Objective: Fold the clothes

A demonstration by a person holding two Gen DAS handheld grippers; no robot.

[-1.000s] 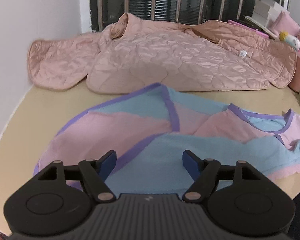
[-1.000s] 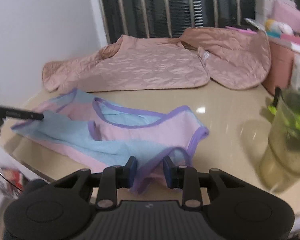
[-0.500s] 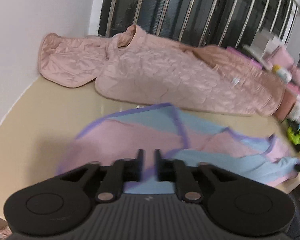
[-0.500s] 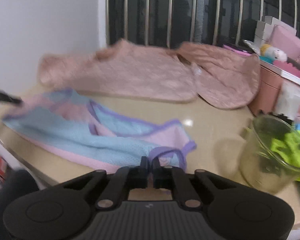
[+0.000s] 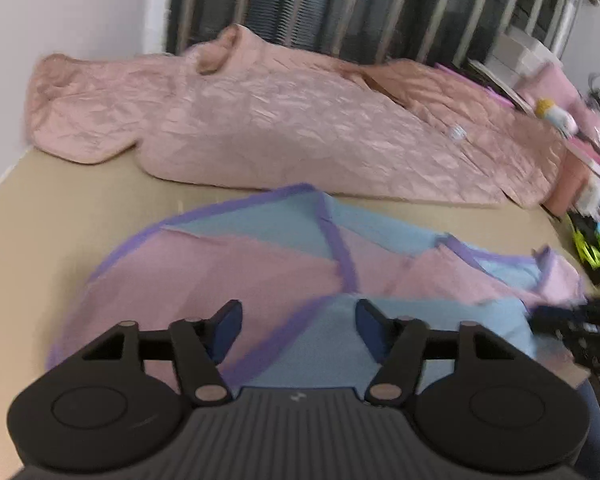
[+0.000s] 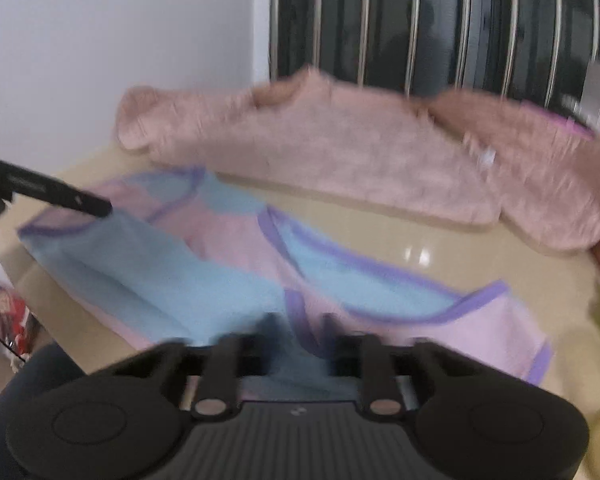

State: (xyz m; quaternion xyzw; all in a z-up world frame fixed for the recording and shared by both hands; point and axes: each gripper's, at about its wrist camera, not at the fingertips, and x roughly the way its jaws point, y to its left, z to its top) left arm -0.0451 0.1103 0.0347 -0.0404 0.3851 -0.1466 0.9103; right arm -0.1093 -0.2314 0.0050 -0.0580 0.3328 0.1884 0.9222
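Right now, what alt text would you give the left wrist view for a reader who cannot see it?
The left gripper, jaws apart and closing, sits over the near edge of a pink-and-blue top with purple trim, spread on a beige table. A quilted pink jacket lies behind it, below window bars.

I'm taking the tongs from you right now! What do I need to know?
Left tongs: jaws closing but apart, over the shirt's near edge, not gripping it.
Right tongs: seem pinched on the shirt's purple-trimmed end; the picture is blurred.
The shirt lies spread on the table; the pink quilted jacket lies spread behind it.
Done: no finished fold shows.
Left: grip, fold the shirt, probably the jacket next.
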